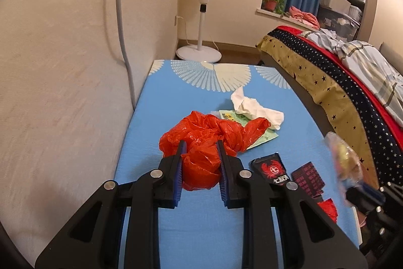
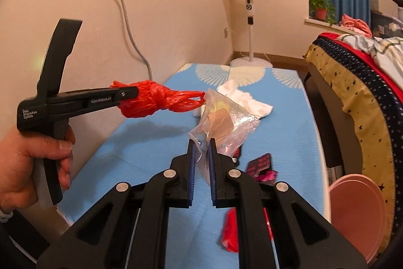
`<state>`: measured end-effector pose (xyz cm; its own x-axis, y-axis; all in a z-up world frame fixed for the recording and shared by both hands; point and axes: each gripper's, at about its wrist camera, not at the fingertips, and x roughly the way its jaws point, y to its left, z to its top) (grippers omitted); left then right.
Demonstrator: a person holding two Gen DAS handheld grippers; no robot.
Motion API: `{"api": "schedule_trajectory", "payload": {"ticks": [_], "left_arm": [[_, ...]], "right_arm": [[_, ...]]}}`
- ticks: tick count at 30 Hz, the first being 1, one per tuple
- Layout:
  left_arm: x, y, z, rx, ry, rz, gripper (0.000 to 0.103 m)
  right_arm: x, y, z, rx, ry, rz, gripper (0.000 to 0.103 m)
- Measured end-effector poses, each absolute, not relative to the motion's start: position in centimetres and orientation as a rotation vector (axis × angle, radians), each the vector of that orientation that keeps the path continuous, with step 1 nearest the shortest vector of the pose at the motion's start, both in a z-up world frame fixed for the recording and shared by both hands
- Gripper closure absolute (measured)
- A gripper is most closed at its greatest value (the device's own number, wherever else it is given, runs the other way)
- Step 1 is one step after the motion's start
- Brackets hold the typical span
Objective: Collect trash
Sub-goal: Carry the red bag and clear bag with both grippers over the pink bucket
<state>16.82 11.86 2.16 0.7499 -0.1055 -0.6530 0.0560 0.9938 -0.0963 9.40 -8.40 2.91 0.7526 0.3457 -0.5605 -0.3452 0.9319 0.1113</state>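
While our left gripper (image 1: 201, 145) is clamping the red plastic bag (image 1: 209, 140) at frame centre, our right gripper (image 2: 201, 143) is pinching the clear plastic bag (image 2: 224, 122), we are holding both above the blue table (image 1: 176, 97).

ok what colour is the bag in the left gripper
Red-orange, a crumpled plastic bag; it shows best in the left wrist view.
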Motion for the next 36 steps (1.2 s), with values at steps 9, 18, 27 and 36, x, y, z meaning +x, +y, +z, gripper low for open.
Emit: {"api": "schedule_trajectory", "payload": {"ticks": [9,18,27,36], "left_arm": [[14.5,10.0,3.6,-0.053,0.68,-0.106,0.08],[12.4,7.5,4.8,-0.081,0.635,-0.112,0.08],[10.2,5.2,5.2,-0.087,0.611,-0.121,0.08],[8.2,2.9,4.8,-0.098,0.6,-0.142,0.08]], "right_arm": [[6.9,-13.2,5.6,0.023,0.561,0.325,0.093],[4.8,-18.0,8.7,0.006,0.516,0.283,0.093],[3.3,-22.1,9.2,0.013,0.511,0.249,0.093],[3.2,-25.4,7.8,0.074,0.499,0.184,0.093]]}}
